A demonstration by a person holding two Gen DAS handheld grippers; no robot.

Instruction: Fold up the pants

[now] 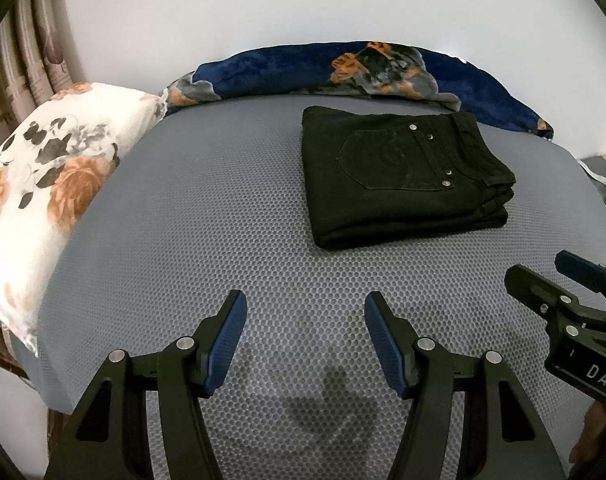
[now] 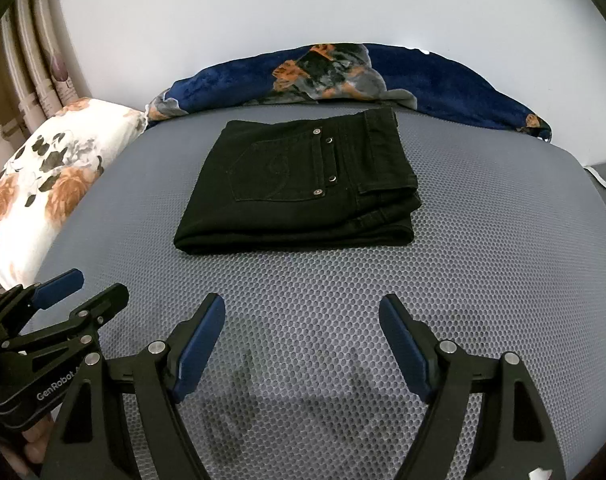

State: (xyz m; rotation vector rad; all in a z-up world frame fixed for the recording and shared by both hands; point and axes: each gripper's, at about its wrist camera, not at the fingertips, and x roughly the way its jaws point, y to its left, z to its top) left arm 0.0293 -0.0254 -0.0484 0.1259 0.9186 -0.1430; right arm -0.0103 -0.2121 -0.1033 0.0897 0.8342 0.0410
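Ahead of my left hand-held gripper (image 1: 305,334) and right hand-held gripper (image 2: 301,338), both apart and empty, the pants (image 2: 299,188) lie folded on the bed: heavy, limp denim, best pinched at the thick stacked edge.

Pants: black pants (image 2: 299,188) lie folded on the grey bed (image 2: 483,240), back pocket up.
Right tongs: the right tongs (image 2: 301,316) are wide apart, with nothing in them.
Left tongs: the left tongs (image 2: 89,282) poke in at the left edge.
Pillow: a flowery pillow (image 2: 51,176) lies at the left.
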